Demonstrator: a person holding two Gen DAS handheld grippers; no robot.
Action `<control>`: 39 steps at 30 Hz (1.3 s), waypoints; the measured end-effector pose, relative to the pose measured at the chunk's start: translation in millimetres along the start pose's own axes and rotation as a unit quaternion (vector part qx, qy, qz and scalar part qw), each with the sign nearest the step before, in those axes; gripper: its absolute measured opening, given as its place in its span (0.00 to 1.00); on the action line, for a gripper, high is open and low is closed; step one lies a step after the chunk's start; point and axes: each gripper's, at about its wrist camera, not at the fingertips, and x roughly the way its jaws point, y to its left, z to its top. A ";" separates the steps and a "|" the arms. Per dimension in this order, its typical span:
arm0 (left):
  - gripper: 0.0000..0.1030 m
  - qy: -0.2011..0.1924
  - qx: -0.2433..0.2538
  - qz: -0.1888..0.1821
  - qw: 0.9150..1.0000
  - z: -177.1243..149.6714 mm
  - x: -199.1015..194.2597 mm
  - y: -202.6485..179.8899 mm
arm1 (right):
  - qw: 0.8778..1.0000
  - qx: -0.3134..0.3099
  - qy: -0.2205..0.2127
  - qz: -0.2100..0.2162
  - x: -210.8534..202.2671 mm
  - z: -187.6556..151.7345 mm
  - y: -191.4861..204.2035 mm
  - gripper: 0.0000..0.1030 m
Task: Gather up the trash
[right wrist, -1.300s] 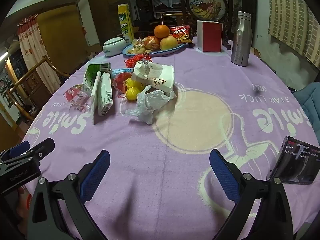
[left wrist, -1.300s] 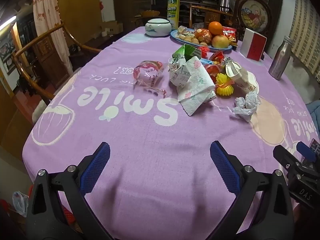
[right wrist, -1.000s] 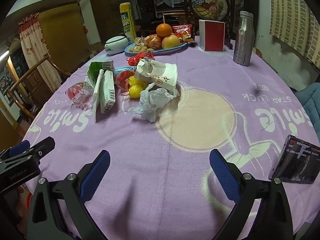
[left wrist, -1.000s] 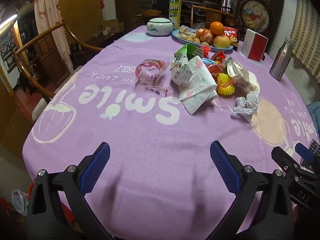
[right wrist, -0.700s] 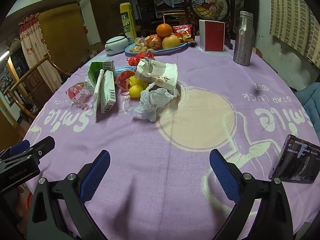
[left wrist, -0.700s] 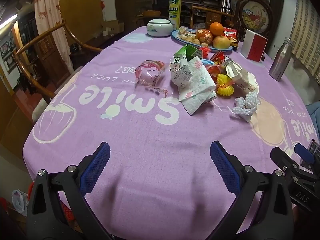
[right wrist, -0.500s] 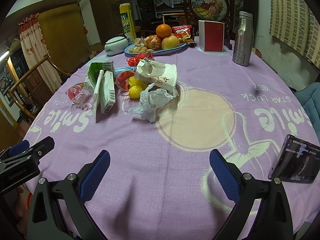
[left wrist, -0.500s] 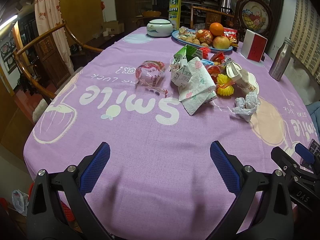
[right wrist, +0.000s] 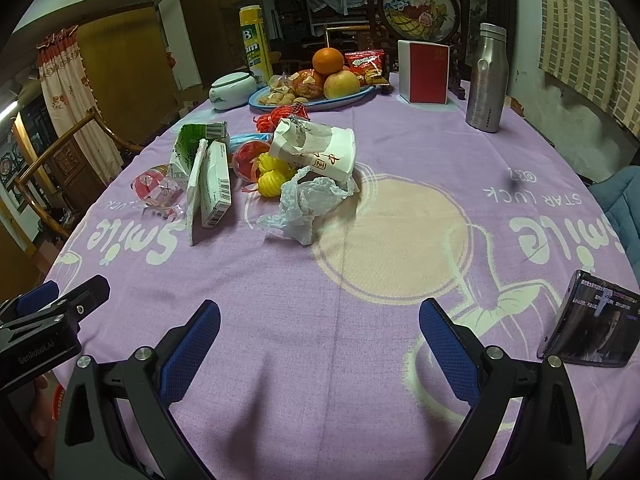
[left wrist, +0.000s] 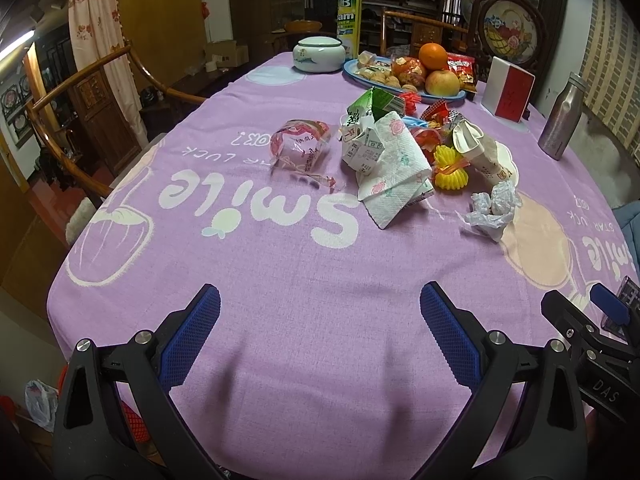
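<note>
A heap of trash lies mid-table on the purple cloth: a clear pink wrapper [left wrist: 300, 146], a green-and-white milk carton [left wrist: 370, 118] under a flowered paper napkin [left wrist: 394, 164], yellow foam nets [left wrist: 450, 168], a crushed paper cup [right wrist: 316, 152] and a crumpled white plastic bag [right wrist: 308, 200]. My left gripper [left wrist: 320, 332] is open and empty over the near edge, well short of the heap. My right gripper [right wrist: 320, 332] is open and empty too, to the right of the left one.
A blue fruit plate [right wrist: 352, 96], a ceramic jar [left wrist: 318, 54], a yellow-green tall carton [right wrist: 256, 46], a red-and-white box [right wrist: 424, 72] and a steel bottle [right wrist: 486, 80] stand at the far side. A phone [right wrist: 588, 328] lies at the near right. Wooden chairs [left wrist: 80, 92] stand left.
Both views have shifted only slightly; nothing on the table has moved and both grippers stay open.
</note>
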 end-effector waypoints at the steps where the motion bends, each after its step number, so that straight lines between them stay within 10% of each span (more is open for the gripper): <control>1: 0.93 0.000 0.001 0.000 1.000 -0.1 0.3 -0.1 | 1.000 0.000 0.000 0.000 0.2 0.0 0.0 0.95; 39: 0.93 0.006 0.003 -0.003 1.000 -4.0 2.2 -2.2 | 1.000 0.000 0.002 -0.001 1.8 -1.3 1.1 0.95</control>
